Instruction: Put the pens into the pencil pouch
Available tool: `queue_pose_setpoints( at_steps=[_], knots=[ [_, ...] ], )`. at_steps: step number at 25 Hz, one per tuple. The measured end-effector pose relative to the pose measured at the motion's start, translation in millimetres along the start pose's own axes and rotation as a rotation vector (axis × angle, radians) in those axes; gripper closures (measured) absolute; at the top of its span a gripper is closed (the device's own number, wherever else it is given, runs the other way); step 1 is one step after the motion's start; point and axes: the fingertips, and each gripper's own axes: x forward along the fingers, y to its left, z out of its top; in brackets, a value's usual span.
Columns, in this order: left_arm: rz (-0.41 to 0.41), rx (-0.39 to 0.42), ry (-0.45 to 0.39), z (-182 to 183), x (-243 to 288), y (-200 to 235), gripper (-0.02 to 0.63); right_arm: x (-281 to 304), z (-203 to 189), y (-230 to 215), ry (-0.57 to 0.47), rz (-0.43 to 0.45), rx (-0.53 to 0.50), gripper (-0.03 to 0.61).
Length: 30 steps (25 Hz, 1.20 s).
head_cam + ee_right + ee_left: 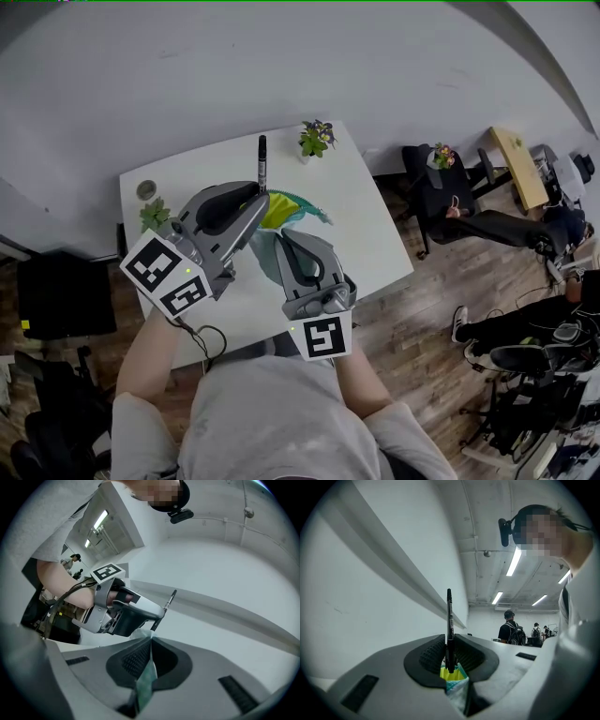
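The left gripper (259, 192) is clamped on a slim black pen (262, 157). It grips the pen near the lower end, so most of the barrel stands upright above the jaws. In the left gripper view the pen's bottom tip hangs just above the mouth of the soft teal fabric pencil pouch with a yellow lining (452, 676). That hold looks chosen so the pen can go tip-first into the opening.

Just right of the pen, the right gripper (150, 653) has its jaws closed flat on a thin fold of the pouch's teal edge. This seems meant to lift that lip and keep the mouth open and steady while the pen is fed in. The pouch sits over the white rectangular desk (370, 220) between the two grippers. Whether its base rests on the desk cannot be told.

Well left of the pouch, near the desk's left edge, sit a small round grey object (146, 189) and a leafy green sprig (153, 214), both apart from the work. Beyond the pouch and slightly right, a small potted plant with purple flowers (316, 139) stands at the far edge. Right of the pouch the desk is bare up to its edge, and past that black office chairs (441, 192) stand on the wooden floor.

The only tight spot appears to be the narrow gap between the two grippers over the pouch mouth. A short, straight descent should suit, and the space above the pen is clear.
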Motion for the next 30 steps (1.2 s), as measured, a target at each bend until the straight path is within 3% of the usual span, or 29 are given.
queue_pose_setpoints(
  at_steps=[16, 24, 30],
  knots=[
    [0.022, 0.021, 0.002, 6.7, -7.1, 3.8, 0.509, 3.5, 6.0, 3.2, -0.024, 0.001, -0.031, 0.552],
    [0.205, -0.012, -0.022, 7.5, -42.9, 42.6, 0.574, 6.6, 4.0, -4.4, -0.017, -0.017, -0.017, 0.552],
    [0.384, -0.009, 0.095, -43.8, -75.9, 71.7, 0.581, 8.0, -0.8, -7.9, -0.008, -0.024, 0.011, 0.552]
  ],
)
